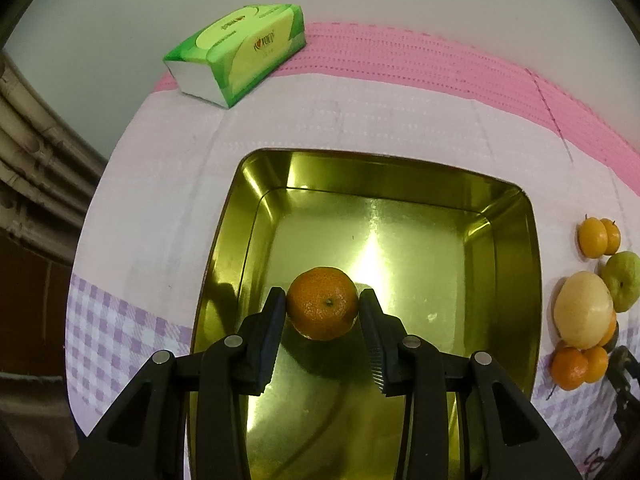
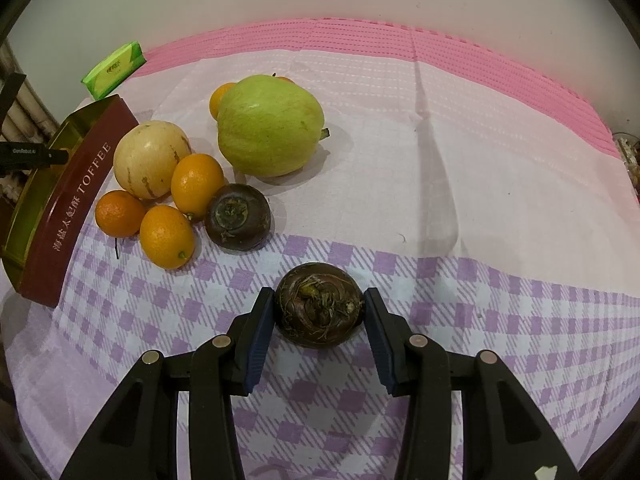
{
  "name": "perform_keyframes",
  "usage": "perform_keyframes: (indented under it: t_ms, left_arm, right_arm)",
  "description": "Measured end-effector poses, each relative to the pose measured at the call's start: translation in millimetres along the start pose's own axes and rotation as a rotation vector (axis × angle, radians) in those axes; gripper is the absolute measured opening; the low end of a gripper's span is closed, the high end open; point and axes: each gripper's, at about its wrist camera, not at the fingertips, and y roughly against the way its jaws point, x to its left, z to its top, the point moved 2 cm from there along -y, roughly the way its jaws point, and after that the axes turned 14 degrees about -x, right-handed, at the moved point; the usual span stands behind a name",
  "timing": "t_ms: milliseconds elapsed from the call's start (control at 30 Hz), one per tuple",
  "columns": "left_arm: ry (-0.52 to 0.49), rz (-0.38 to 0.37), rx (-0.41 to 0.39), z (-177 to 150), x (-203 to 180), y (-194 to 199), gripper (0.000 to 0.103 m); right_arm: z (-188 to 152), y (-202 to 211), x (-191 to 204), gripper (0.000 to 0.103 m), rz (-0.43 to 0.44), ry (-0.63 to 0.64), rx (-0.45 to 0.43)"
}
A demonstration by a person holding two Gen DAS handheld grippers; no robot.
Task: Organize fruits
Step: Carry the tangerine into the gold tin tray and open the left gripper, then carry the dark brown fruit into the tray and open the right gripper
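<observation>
Both grippers clamped: L (image 1: pixel 322 300) on tangerine (image 1: pixel 322 303), R (image 2: pixel 319 300) on chestnut (image 2: pixel 319 305).

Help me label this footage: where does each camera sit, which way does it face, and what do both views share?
Left wrist: on the left gripper, facing steeply down into the gold tin; its fingers clamp a mandarin.
Right wrist: on the right gripper, facing down at the checked cloth; its fingers clamp a dark brown fruit.
Shared: the tin, the green tissue pack and the fruit pile.
</observation>
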Motion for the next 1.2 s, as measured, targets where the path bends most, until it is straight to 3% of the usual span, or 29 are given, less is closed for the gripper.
perform_keyframes:
  t_ms: [367,433,567,633,767,933,1200]
  left_arm:
    - [0.003,0.0,0.002,-1,0,-2,0.04]
    - [0.009,-0.006,-0.004,-1,1,3,0.043]
    - [0.03,-0.039,-0.045,0,5,20,0.059]
    - [0.029,-0.041,-0.075,0,8,33,0.06]
    - [0.063,-0.019,-0.155,0,22,62,0.062]
    - [0.125,0.113,-0.236,-13,57,93,0.066]
    - [0.209,0.18,-0.204,-39,94,89,0.066]
  right_arm:
    - [11,13,3,0.042,-0.005,0.004,-0.028]
    - [17,20,5,0.042,-0.003,0.008,-0.045]
    - [33,36,17,0.042,0.015,0.03,-0.091]
    - [46,42,29,0.042,0.042,0.057,-0.114]
    - [65,45,67,0.042,0.125,0.113,-0.142]
    - [86,35,140,0.042,0.273,0.199,-0.144]
    - [112,-5,240,0.042,0.386,0.331,-0.097]
